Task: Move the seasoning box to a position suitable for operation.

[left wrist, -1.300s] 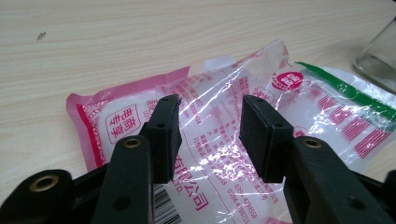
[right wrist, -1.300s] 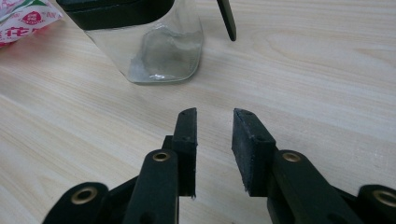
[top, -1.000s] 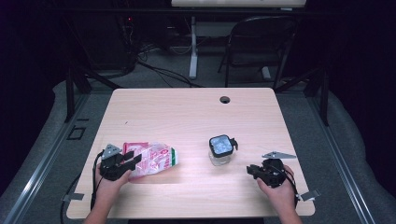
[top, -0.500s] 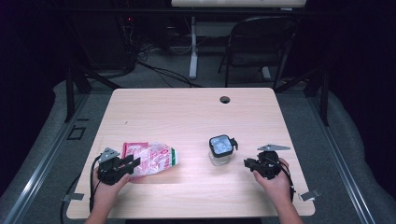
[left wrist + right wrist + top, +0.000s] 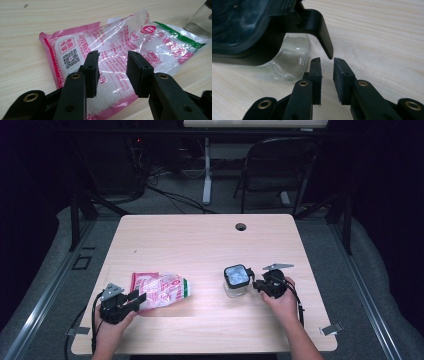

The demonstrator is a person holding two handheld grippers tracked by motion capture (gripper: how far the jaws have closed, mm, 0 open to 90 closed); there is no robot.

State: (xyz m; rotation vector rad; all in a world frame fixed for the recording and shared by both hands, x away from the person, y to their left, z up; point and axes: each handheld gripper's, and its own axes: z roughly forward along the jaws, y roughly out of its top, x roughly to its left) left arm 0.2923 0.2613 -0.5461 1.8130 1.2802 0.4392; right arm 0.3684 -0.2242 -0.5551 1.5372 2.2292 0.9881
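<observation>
Between the parted left gripper (image 5: 112, 72) jaws, a QR-coded pink bag (image 5: 120, 47); right gripper (image 5: 327, 75) agape.

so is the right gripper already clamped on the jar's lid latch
No, the right gripper has its jaws apart just below the latch, pinching nothing.

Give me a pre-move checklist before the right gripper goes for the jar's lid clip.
1. Right gripper open, nothing between its jaws: ok.
2. Its tips lined up just below the black lid clip: ok.
3. Jar upright on the table, lid on: ok.
4. Left gripper open over the bag, not clamped: ok.
5. Bag lies apart from the jar: ok.
6. Clip latched or loose: cannot tell.
</observation>
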